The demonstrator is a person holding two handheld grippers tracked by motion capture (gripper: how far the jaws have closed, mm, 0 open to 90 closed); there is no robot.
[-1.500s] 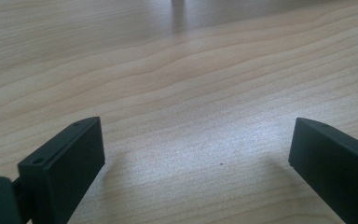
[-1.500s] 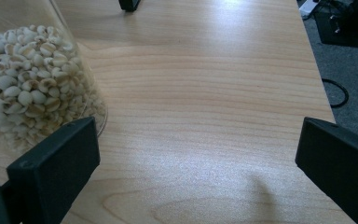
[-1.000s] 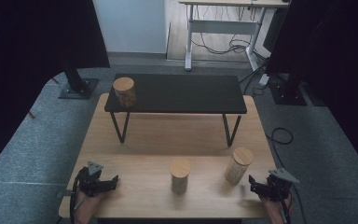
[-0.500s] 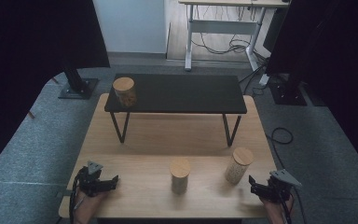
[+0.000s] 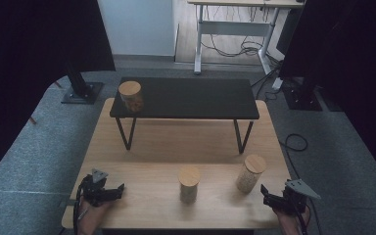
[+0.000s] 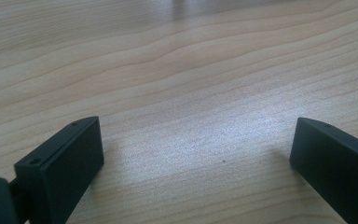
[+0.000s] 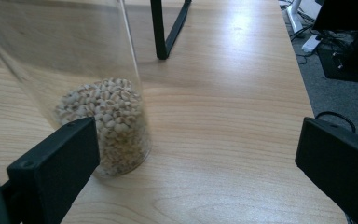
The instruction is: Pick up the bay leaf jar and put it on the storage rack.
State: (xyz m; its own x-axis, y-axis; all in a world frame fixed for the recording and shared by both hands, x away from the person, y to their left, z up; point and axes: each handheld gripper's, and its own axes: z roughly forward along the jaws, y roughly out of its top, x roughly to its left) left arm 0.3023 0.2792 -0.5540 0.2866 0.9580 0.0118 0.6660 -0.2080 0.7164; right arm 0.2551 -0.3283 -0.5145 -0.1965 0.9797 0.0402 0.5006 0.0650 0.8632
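My right fingers (image 7: 200, 154), wide open and empty, face the bean jar (image 7: 93, 93) at ten o'clock; my left fingers (image 6: 196, 158) gape over bare tabletop (image 6: 191, 70).

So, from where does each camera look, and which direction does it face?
High view: above the person's side, looking forward and down on the wooden table; shows left gripper, right gripper.
Left gripper view: between its open jaws, down at bare wood.
Right gripper view: between open jaws, toward the right jar.
Shared: right jar, table.
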